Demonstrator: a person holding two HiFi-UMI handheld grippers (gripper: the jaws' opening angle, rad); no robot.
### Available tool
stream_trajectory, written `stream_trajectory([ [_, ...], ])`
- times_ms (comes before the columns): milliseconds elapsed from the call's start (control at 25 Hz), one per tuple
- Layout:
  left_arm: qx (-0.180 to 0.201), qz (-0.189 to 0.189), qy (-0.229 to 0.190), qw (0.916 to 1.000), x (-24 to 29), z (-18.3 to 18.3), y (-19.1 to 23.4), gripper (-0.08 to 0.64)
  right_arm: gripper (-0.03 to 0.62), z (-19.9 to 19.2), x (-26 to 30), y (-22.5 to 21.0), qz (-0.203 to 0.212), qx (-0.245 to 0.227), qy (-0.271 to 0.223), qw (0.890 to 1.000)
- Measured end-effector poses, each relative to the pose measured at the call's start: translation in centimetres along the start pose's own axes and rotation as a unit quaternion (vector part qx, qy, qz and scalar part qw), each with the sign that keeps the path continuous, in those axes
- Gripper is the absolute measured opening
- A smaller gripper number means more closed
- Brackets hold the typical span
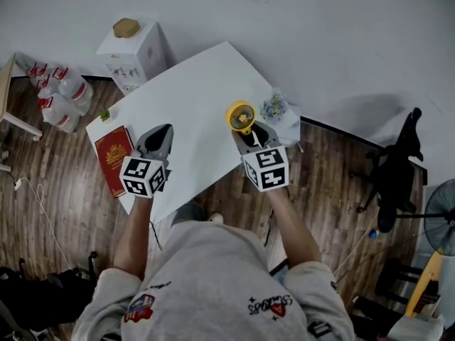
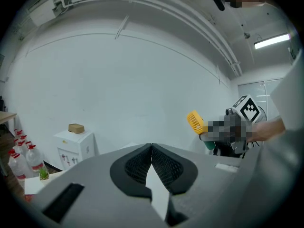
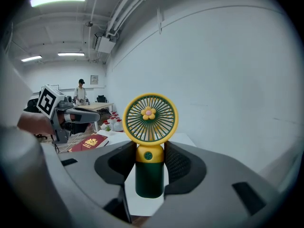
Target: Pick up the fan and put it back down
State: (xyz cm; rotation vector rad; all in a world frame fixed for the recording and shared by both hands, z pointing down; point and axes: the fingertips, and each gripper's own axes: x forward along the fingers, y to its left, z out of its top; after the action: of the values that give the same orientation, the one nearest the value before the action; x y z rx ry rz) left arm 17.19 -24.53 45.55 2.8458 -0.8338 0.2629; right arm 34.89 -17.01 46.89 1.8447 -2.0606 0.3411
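Asker: What is out of sight?
Me: In the head view, my right gripper (image 1: 250,135) covers the handle of the fan (image 1: 240,114); only its yellow head shows.
Asker: Anything cut off or unreadable?
Me: A standing fan (image 1: 442,224) is sliced by the picture's right edge. The gold print on the red book (image 1: 114,158) and the labels on the bottles (image 1: 71,89) are too small for me to read.

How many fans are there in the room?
2. One small yellow fan, gripped in the right gripper above the white table; one big standing fan at the head view's right edge. More may be out of sight.
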Motion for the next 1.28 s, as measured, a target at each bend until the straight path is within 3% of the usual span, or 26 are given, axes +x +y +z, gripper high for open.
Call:
stream_trajectory([
  [440, -0.011, 0.008, 0.009, 0.9999, 0.8, -0.5, 3.2, 0.005, 0.184, -0.1, 3.2, 0.4, 0.008, 0.006, 0.021, 1.000],
  [1280, -0.057, 0.119, 0.024, 0.9909, -5.1, -3.4, 17.3, 0.005, 0.184, 2.2, 17.4, 11.9, 0.127, -0.041, 0.058, 0.989],
])
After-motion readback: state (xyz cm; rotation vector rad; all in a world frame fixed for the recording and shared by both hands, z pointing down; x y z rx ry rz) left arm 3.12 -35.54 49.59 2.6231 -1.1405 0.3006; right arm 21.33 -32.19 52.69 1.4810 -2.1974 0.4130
